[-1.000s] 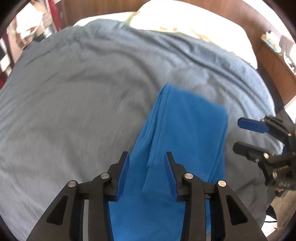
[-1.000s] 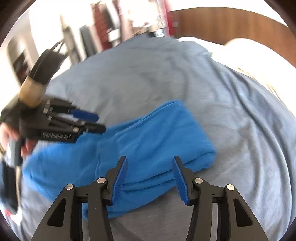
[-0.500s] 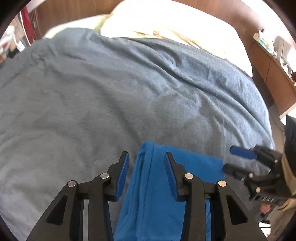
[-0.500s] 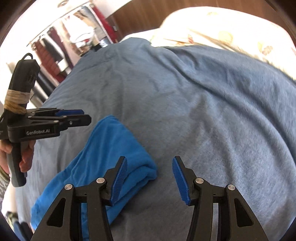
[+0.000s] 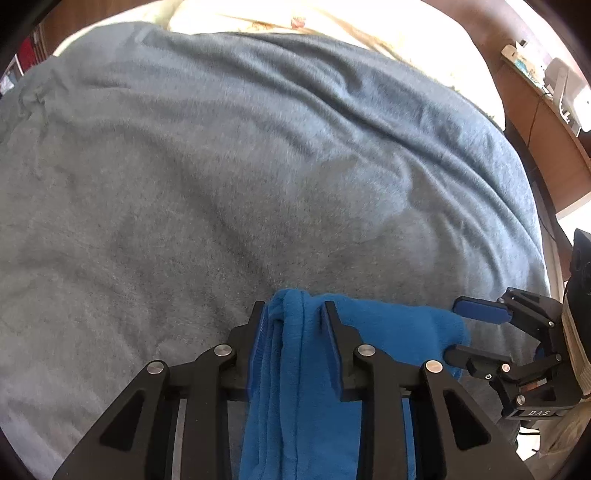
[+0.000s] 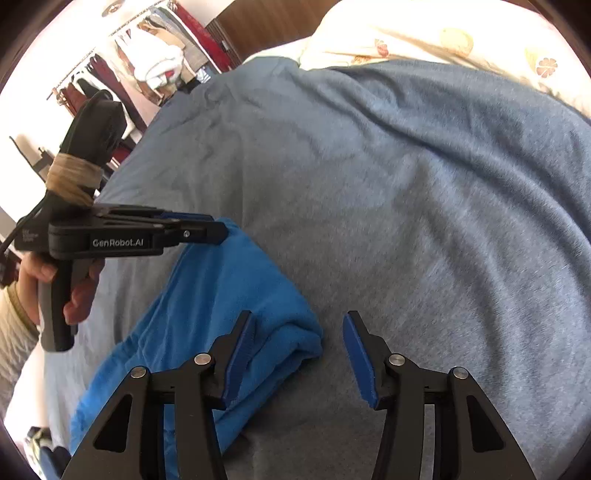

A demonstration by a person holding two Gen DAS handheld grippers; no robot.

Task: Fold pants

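Folded bright blue pants (image 5: 388, 325) lie on the bed near its front edge. My left gripper (image 5: 293, 328) straddles the pants' far left corner. Its jaws are closing, and a bunched fold fills the gap between the pads. In the right wrist view the left gripper (image 6: 218, 230) comes in from the left with its tips at that same corner of the pants (image 6: 221, 295). My right gripper (image 6: 299, 354) stands open over the far right corner. Cloth lies by its left pad, while its right pad is over bare blanket. Seen from the left wrist, the right gripper (image 5: 456, 330) brackets that corner.
A grey-blue blanket (image 5: 258, 166) covers the bed. A cream pillow (image 6: 424, 33) lies at the far end against a wooden headboard. A wooden bedside shelf (image 5: 546, 122) with small items is at the right. A clothes rack (image 6: 147, 66) stands beyond the bed's left side. A hand (image 6: 74, 295) holds the left gripper's handle.
Both grippers have slid forward along the pants to the far edge and sunk closer to the bed. The left jaws have narrowed around the fold. The right jaws stay as wide.
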